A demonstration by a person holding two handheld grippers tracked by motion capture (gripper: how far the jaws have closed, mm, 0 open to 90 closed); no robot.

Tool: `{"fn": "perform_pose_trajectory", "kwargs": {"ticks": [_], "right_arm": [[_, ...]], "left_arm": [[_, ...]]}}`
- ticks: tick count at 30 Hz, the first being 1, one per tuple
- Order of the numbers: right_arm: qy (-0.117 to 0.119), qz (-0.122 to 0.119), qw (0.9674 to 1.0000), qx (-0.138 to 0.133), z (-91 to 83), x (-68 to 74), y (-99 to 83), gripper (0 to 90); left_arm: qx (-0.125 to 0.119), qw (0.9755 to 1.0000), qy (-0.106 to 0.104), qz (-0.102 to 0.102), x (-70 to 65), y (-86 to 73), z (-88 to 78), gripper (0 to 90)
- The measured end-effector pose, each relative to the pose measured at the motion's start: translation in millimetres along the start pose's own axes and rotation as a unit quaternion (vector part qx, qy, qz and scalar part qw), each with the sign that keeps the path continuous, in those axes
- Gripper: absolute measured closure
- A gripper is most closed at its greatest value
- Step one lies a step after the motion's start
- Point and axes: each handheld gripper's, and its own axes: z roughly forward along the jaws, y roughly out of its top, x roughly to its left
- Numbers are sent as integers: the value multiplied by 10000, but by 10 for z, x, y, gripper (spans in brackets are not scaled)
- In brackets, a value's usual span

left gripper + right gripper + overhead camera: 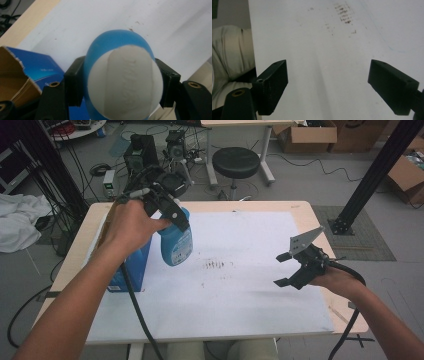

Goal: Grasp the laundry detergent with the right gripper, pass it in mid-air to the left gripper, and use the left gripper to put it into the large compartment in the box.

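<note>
While the left gripper clamps its jaws on the neck of a blue bottle, just under the white cap, the bottle hangs lifted above the white sheet toward the desk's far-left part. In the left gripper view the two black jaws press against opposite sides of the bottle. An open blue carton stands just beside the bottle, near the desk's left edge, its torn brown flap showing. Over by the right edge, the right gripper hovers above the sheet with its jaws spread wide and nothing between them. Faint dark smudges mark the sheet's middle.
</note>
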Motion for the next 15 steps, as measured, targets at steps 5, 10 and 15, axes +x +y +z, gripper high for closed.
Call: {"fn": "perform_pose_trajectory", "kwargs": {"ticks": [5, 10, 15], "right_arm": [[-80, 10, 9995, 305, -50, -34, -35, 161], [-87, -8, 9988, 490, -111, -38, -42, 161], [-95, -14, 9982, 586, -163, -36, -39, 161]], "left_arm": [[-109, 9989, 162, -428, 167, -17, -139, 382], [-180, 9966, 300, -739, 301, -15, -256, 381], [-237, 9933, 398, -1059, 412, -15, -357, 382]]}}
